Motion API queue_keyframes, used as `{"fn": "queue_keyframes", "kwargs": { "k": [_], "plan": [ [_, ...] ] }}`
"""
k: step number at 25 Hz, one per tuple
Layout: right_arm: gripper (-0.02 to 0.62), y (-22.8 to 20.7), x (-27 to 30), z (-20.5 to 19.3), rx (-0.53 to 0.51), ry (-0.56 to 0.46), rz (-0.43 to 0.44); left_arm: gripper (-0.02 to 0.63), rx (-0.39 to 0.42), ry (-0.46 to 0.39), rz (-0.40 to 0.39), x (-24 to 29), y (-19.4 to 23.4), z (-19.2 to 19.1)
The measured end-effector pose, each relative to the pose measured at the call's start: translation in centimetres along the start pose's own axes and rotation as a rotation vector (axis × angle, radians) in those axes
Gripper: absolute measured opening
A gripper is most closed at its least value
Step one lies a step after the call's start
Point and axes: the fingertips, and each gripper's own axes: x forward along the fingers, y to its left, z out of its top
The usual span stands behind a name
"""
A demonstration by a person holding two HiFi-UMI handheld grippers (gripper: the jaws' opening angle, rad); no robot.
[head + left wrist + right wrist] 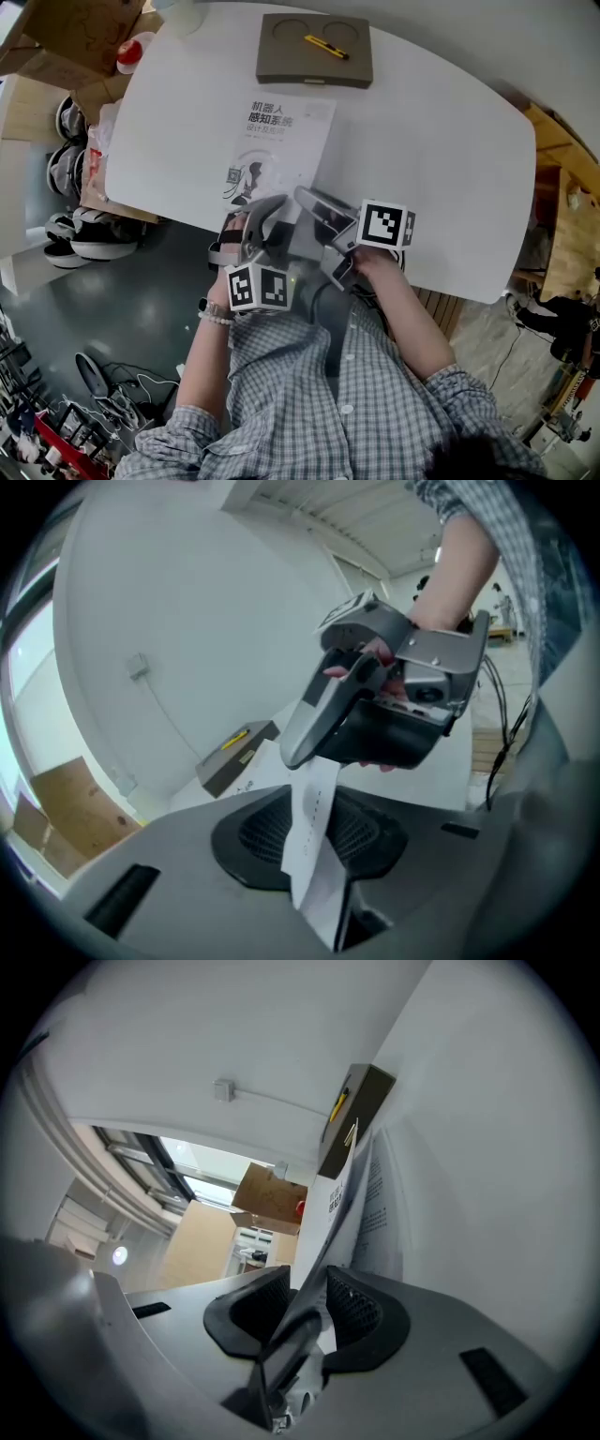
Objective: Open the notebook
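Nearest, two grippers crowd the table's near edge. In the head view their bodies cover the notebook's near edge, so the grip is hard to make out there. The left gripper [314,841] stands with its jaws apart, and one lifted sheet [317,789] passes between the pads without being pressed. The right gripper [307,1312], just ahead of it, pinches that same sheet between narrow jaws. The single notebook [277,141] lies just beyond them on the white table [441,141]. Farthest, one brown box [314,56] carries one yellow cutter [325,46].
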Motion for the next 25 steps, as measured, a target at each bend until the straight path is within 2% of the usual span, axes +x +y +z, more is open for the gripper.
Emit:
{"fn": "queue_keyframes", "kwargs": {
  "k": [1,3,8,11,15,20,25],
  "plan": [
    [0.118,0.2,0.0,0.1,-0.012,-0.001,0.006,0.074,0.012,0.001,0.014,0.1,0.4,0.1],
    [0.118,0.9,0.1,0.5,-0.047,-0.001,0.018,0.042,-0.003,-0.001,0.011,0.1,0.8,0.4],
    [0.117,2.9,-0.3,0.8,-0.154,0.005,0.028,0.019,-0.063,-0.005,0.050,-0.6,2.3,0.7],
    [0.116,4.2,-1.0,1.0,-0.209,-0.008,0.042,0.015,-0.135,-0.019,0.086,-1.1,4.0,0.6],
    [0.030,2.7,-1.4,1.0,-0.365,0.013,-0.073,0.017,-0.198,-0.036,0.130,-2.1,5.9,0.6],
    [0.021,-0.8,-0.3,-0.9,-0.607,0.139,-0.244,0.017,-0.279,-0.044,0.186,-3.2,8.1,0.1],
    [0.021,-3.7,1.0,-3.3,-0.754,0.268,-0.333,0.017,-0.346,-0.034,0.245,-4.3,10.1,-0.8]
  ]
}}
